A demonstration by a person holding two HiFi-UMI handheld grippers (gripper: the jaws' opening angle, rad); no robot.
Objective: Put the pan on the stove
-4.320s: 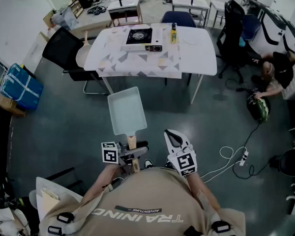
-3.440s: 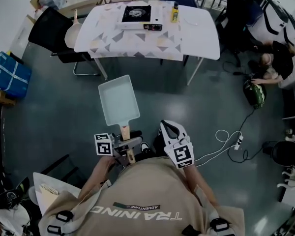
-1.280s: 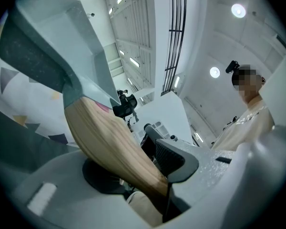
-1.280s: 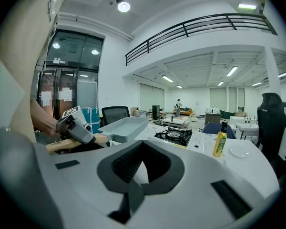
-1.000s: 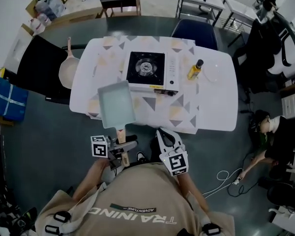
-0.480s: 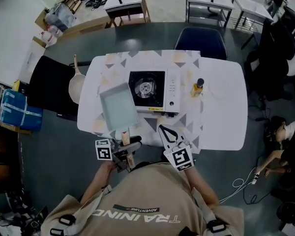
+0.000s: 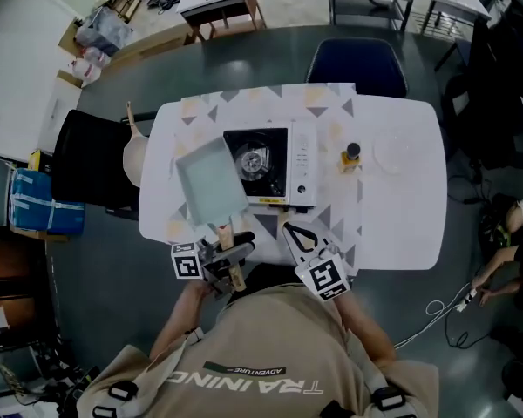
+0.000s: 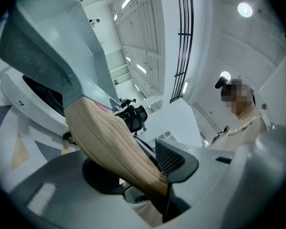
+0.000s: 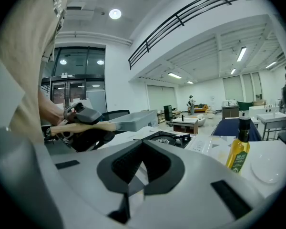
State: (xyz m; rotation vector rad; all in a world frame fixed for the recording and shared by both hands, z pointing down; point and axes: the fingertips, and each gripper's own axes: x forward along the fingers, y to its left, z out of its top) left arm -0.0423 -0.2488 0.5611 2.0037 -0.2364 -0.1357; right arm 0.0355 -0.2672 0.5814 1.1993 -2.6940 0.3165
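we have the rectangular pan (image 7: 211, 181) lifted over the table (image 7: 401, 207), overlapping the portable stove's (image 7: 281, 174) left edge but not yet set down. left gripper (image 7: 227, 255) jaws clamp its wooden handle (image 8: 109, 147); right gripper (image 7: 298, 236) jaws are pinched together, empty.

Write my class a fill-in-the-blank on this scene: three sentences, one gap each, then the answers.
The left gripper grips the pan by its ____ handle.
The right gripper is ____, with nothing between its jaws.
In the head view, the oil bottle stands on the table to the ____ of the stove.
Missing words: wooden; shut; right.
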